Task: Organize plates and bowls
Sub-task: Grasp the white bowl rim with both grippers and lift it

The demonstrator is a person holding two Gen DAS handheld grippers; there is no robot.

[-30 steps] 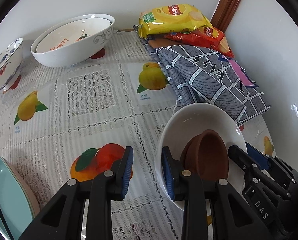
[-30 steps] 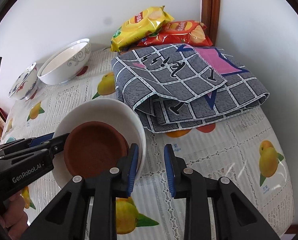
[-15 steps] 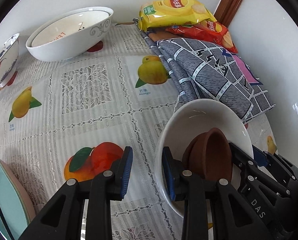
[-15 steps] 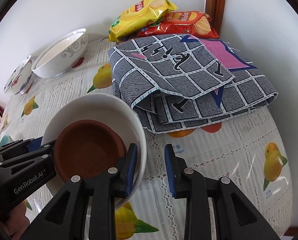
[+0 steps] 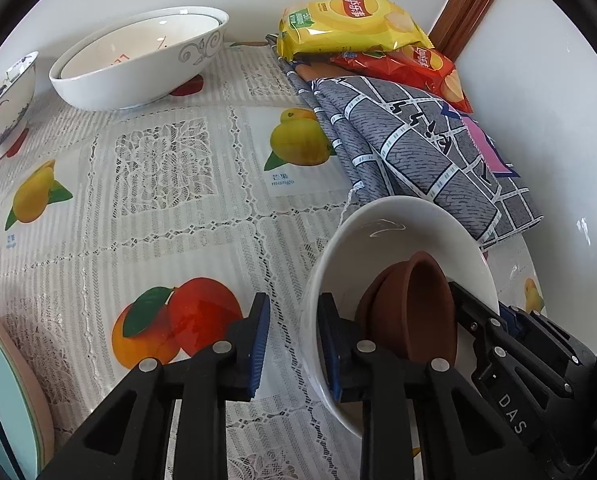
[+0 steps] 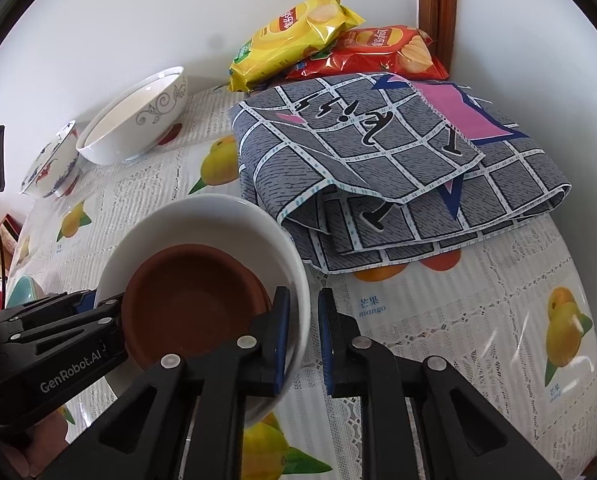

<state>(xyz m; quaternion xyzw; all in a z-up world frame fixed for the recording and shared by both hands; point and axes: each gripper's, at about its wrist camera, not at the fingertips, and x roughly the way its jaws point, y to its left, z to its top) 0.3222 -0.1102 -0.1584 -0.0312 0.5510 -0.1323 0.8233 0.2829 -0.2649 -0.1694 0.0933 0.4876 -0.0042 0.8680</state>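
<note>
A white bowl (image 5: pixel 382 232) with a brown saucer (image 5: pixel 418 312) inside it is held tilted above the table. My left gripper (image 5: pixel 292 344) straddles its near rim, one finger inside and one outside. My right gripper (image 6: pixel 302 338) straddles the opposite rim of the white bowl (image 6: pixel 202 216), next to the brown saucer (image 6: pixel 194 300). Both look closed on the rim. A large white patterned bowl (image 5: pixel 138 64) with another nested in it stands at the back left. A blue and red patterned bowl (image 5: pixel 2 100) is at the far left.
A folded grey checked cloth (image 6: pixel 378 168) lies at the right. Yellow (image 5: pixel 350 24) and red (image 5: pixel 418 68) chip bags lean in the back corner. A teal plate on a pink plate (image 5: pixel 10 408) shows at the lower left edge. A fruit-print tablecloth (image 5: pixel 158 184) covers the table.
Both grippers have lifted the white bowl with the saucer slightly and moved it toward the back of the table. The bowl tilts a little more.
</note>
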